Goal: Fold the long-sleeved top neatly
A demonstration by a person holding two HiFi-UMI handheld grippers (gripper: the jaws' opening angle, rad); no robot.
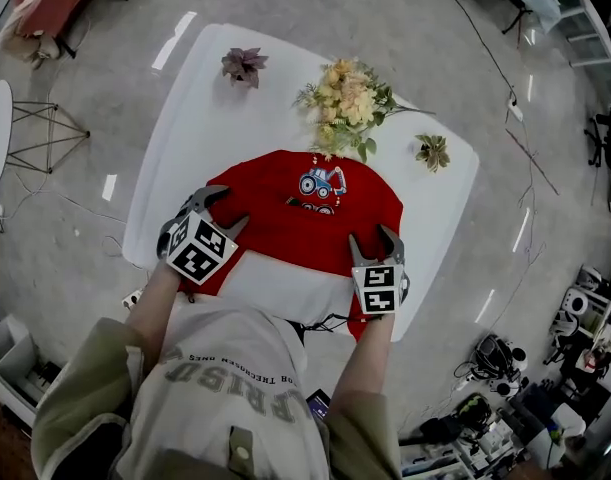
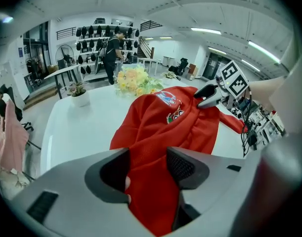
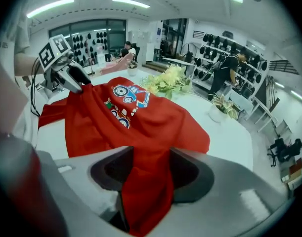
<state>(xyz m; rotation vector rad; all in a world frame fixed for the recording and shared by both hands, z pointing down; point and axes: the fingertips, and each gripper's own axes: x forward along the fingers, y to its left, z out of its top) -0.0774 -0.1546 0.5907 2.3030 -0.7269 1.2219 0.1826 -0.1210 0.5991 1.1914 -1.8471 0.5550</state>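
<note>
Red long-sleeved fabric top [image 1: 330,213] with a cartoon vehicle print, lying spread on the white desk [image 1: 200,118] directly before the person. At its near edge, the left gripper [image 1: 220,211] and the right gripper [image 1: 371,238] each have their jaws closed on a gathered fold of the cloth. Beyond the top stands a pale yellow flower bouquet [image 1: 345,103], flanked by a small purplish plant [image 1: 244,65] and a small green plant [image 1: 432,151].

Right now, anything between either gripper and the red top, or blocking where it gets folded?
Nothing between them: the left gripper and right gripper each already pinch the red top near its near corners. On the white table, only the bouquet crowds the top's far edge; it may snag a fold going that way.
</note>
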